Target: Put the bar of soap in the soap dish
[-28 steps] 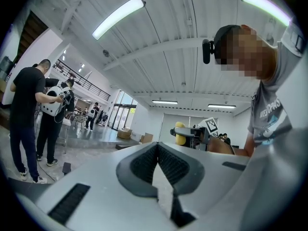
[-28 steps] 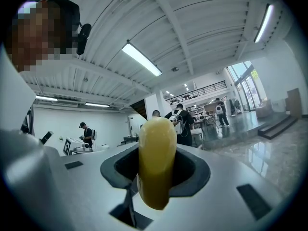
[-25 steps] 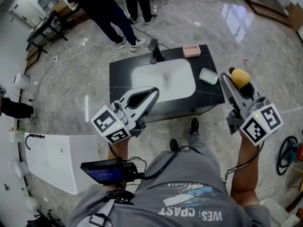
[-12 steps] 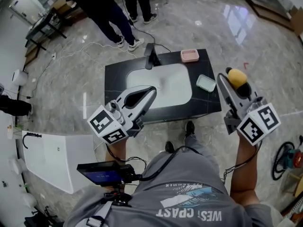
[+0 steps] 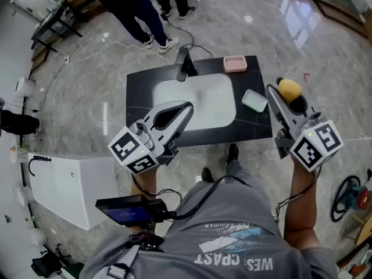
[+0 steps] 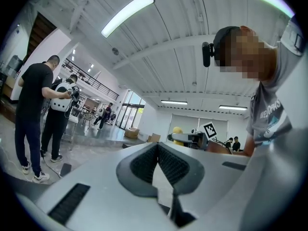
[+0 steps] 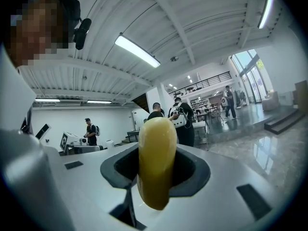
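Right gripper view shows the right gripper (image 5: 283, 97) jaws pinching the yellow soap (image 7: 156, 160) off the desk (image 5: 139, 97) at 3 o'clock, near a pale dish (image 5: 254, 100), while the left gripper (image 5: 187, 108) jaws are closed and empty; the slick bar could slip to the floor (image 5: 325, 57).

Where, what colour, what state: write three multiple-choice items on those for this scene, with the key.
1. Where is the pink ridged dish? A in the white sink; B on the black counter, right of the black faucet; C on the floor.
2. What colour is the oval soap bar? A yellow; B white; C green.
3. The fingers of the left gripper are: A apart; B shut on soap; C shut, empty.
B, it lies on the counter beside the faucet; A, yellow in the right gripper; C, fingers meet, nothing between.
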A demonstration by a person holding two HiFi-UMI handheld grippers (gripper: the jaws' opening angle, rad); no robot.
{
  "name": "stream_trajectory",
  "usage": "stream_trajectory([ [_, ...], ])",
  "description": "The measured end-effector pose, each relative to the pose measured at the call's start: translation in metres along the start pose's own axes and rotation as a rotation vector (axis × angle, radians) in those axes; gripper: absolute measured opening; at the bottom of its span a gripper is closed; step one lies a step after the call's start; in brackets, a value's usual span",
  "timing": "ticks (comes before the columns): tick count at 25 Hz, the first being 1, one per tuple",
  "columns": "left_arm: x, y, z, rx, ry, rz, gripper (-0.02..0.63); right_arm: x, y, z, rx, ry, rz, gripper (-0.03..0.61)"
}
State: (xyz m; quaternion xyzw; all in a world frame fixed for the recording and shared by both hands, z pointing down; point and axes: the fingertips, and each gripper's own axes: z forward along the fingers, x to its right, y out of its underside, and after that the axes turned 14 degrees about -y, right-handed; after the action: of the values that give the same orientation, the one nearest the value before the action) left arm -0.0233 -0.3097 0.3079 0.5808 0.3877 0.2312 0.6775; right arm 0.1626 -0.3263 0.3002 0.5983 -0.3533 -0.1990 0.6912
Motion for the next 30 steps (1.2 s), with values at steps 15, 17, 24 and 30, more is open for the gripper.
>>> stream_trajectory([
  [15, -0.014, 0.028, 0.052, -0.046, -0.015, -0.067, 0.006, 0.061, 0.045, 0.02, -0.096, 0.005, 0.038, 0.153],
  [17, -0.017, 0.029, 0.057, -0.051, -0.021, -0.068, 0.006, 0.073, 0.054, 0.023, -0.113, 0.01, 0.042, 0.153],
  [24, -0.025, 0.039, 0.066, -0.08, -0.04, -0.085, 0.006, 0.11, 0.102, 0.034, -0.208, 0.039, 0.084, 0.153],
  [30, -0.042, 0.055, 0.078, -0.1, -0.059, -0.103, 0.006, 0.151, 0.16, 0.047, -0.304, 0.058, 0.122, 0.153],
])
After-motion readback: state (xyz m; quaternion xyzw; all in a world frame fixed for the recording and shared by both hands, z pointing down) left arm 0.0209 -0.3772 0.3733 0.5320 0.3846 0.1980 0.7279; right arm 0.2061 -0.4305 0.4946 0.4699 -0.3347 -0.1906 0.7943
